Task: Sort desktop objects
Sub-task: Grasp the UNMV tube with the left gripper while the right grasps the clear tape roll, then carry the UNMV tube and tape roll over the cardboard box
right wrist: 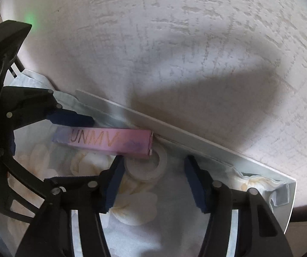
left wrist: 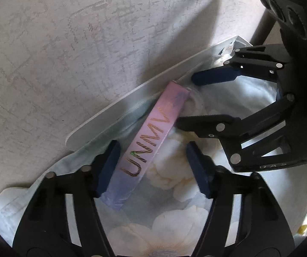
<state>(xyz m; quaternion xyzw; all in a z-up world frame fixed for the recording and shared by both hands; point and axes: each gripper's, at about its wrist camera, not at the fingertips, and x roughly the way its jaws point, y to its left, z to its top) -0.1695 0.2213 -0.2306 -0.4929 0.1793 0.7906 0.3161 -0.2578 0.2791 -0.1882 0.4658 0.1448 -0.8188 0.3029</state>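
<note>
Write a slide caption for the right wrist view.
Right gripper straddles a white tape roll beside a pink UNMV box on floral cloth.

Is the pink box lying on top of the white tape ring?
Yes, in the right wrist view one end of the pink box overlaps the white tape ring.

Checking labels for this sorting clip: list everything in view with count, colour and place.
UNMV box: one, pink fading to lilac, lying on the cloth beside the tray wall.
ring: one, white, at the box's end.
floral cloth: one, pale blue with cream flowers, lining the tray.
tray: one, white, on the tabletop.
tabletop: one, pale textured, around the tray.
left tongs: one, black with blue pads, open astride the box.
right tongs: one, same colours, open by the ring.
</note>
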